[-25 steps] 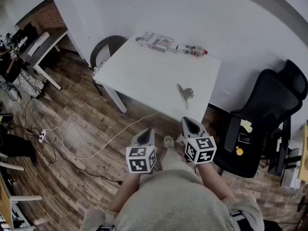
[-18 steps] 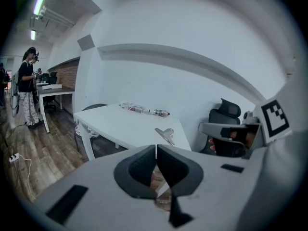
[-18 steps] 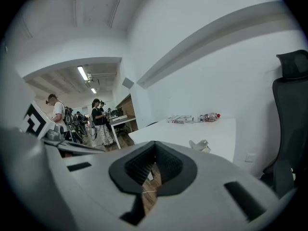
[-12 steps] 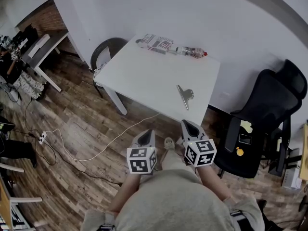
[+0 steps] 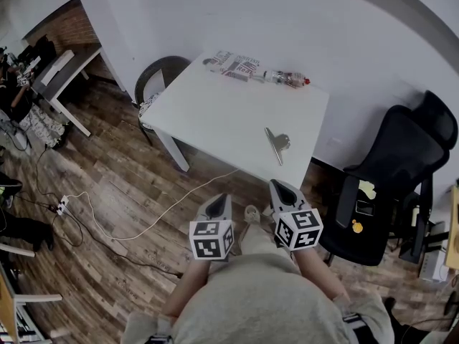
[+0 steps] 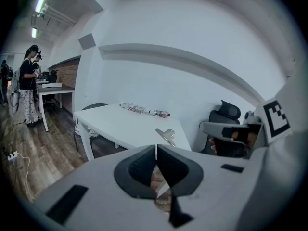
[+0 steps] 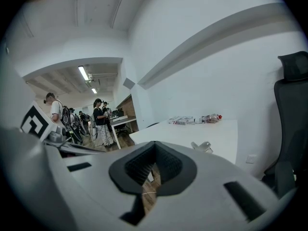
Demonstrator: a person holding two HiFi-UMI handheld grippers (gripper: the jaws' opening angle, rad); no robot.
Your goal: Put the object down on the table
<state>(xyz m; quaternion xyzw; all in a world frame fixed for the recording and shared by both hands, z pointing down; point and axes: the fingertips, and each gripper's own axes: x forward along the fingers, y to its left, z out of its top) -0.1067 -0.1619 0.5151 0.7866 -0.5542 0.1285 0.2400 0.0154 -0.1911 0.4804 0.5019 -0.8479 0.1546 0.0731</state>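
Observation:
A metal binder clip (image 5: pixel 276 143) lies on the white table (image 5: pixel 222 113) near its front right corner; it also shows in the left gripper view (image 6: pixel 166 134) and the right gripper view (image 7: pixel 202 146). My left gripper (image 5: pixel 217 202) hangs close to my body, well short of the table's edge, jaws shut with nothing between them (image 6: pixel 156 150). My right gripper (image 5: pixel 282 187) is beside it, also shut and empty (image 7: pixel 154 152). Both point toward the table over the wooden floor.
A plastic bottle (image 5: pixel 287 76) and a printed packet (image 5: pixel 233 63) lie at the table's far edge by the wall. A black office chair (image 5: pixel 401 170) stands to the right, a dark chair (image 5: pixel 154 70) at the table's left end. A white cable (image 5: pixel 165 206) runs across the floor. People (image 7: pixel 98 119) stand far off.

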